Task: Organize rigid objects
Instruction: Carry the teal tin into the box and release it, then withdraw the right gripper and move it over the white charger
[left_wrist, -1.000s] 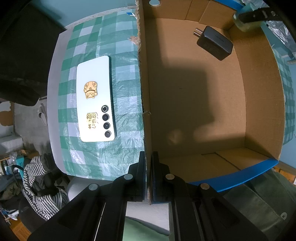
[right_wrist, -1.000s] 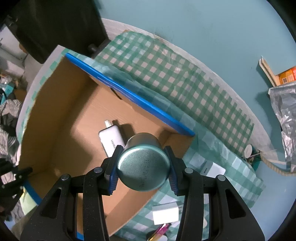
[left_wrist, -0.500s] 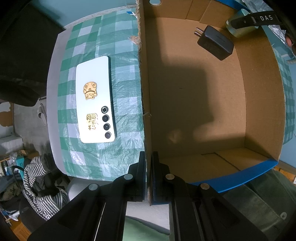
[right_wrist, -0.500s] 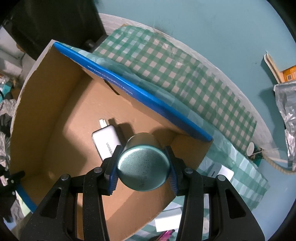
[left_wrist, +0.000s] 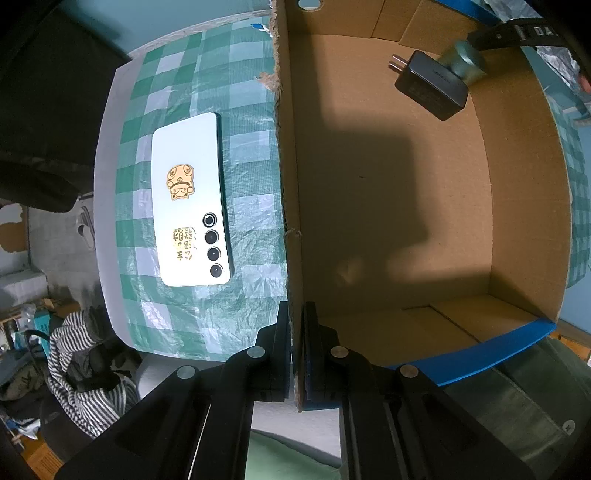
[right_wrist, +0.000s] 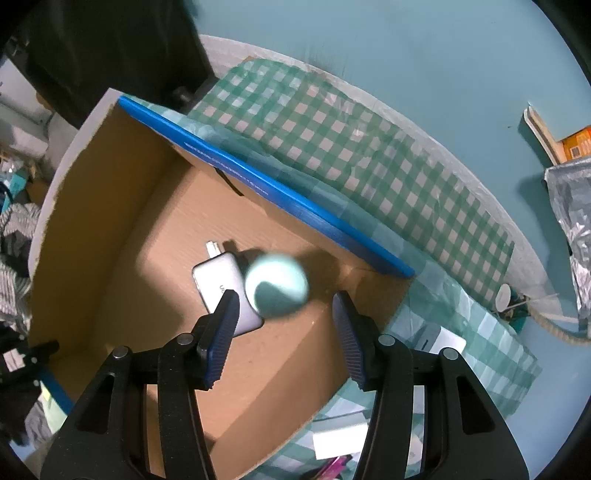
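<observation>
An open cardboard box (left_wrist: 524, 192) with blue edges lies on a green checked cloth. My left gripper (left_wrist: 297, 347) is shut on the box's near wall. A black charger (left_wrist: 430, 86) lies on the box floor and shows pale in the right wrist view (right_wrist: 225, 288). A teal metal tin (right_wrist: 277, 284), blurred, is inside the box beside the charger, beyond my open right gripper (right_wrist: 284, 328). The tin (left_wrist: 463, 62) also shows in the left wrist view, under the right gripper's fingers (left_wrist: 498, 35). A white phone (left_wrist: 190, 201) with gold stickers lies left of the box.
White boxes (right_wrist: 445, 341) and small items (right_wrist: 338, 443) lie on the checked cloth (right_wrist: 351, 155) right of the box. Striped fabric (left_wrist: 77, 369) lies below the table edge at left. A foil bag (right_wrist: 572, 206) stands at far right.
My right gripper has moved over the box and opened, letting go of the teal tin, which has dropped beside the charger. My left gripper stays clamped on the box wall.
</observation>
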